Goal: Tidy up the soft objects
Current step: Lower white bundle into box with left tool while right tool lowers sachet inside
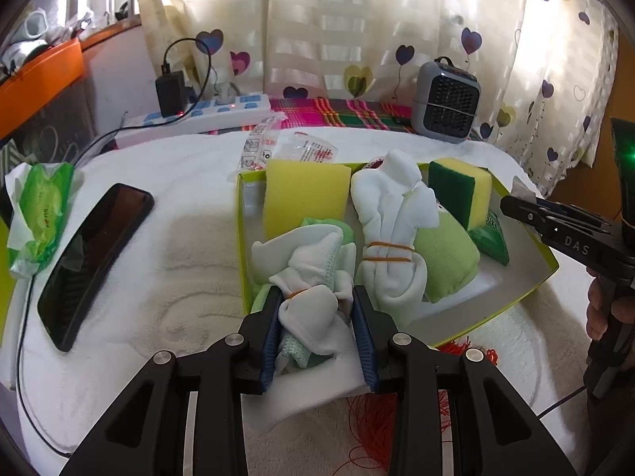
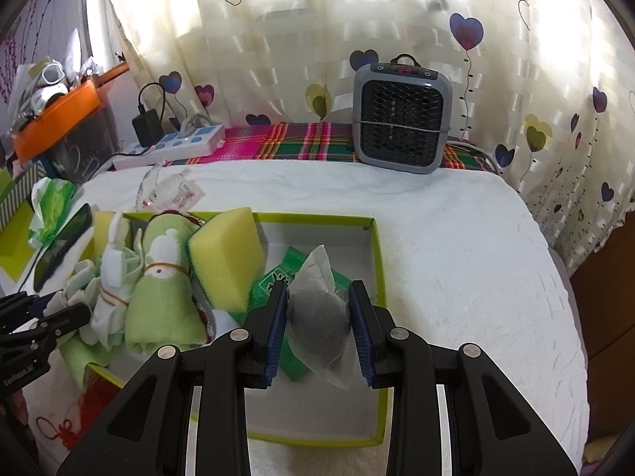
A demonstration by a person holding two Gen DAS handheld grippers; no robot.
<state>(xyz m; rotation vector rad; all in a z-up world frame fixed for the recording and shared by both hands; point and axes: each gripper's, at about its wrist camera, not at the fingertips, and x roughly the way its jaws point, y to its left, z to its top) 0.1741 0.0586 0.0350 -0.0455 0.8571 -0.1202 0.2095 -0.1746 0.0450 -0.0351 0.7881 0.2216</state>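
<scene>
A green-rimmed box (image 1: 551, 267) (image 2: 377, 254) lies on the white towel. It holds a yellow sponge (image 1: 305, 194), a green-and-yellow scrub sponge (image 1: 460, 190) (image 2: 226, 258), a white cloth roll tied with a rubber band (image 1: 391, 238), a light green cloth (image 1: 446, 258) (image 2: 162, 309) and a green packet (image 1: 490, 240) (image 2: 278, 277). My left gripper (image 1: 317, 301) is shut on a white-and-green cloth bundle (image 1: 309, 277) at the box's near left edge. My right gripper (image 2: 317, 297) is shut on a grey pad in a clear wrapper (image 2: 321, 313) over the box's open right half.
A black phone (image 1: 95, 261) and a green tissue pack (image 1: 39, 210) lie left of the box. A power strip (image 1: 198, 115), plastic wrappers (image 1: 285, 146) and a grey fan heater (image 2: 401, 115) stand behind. Orange string (image 1: 377, 416) lies under the box's near edge.
</scene>
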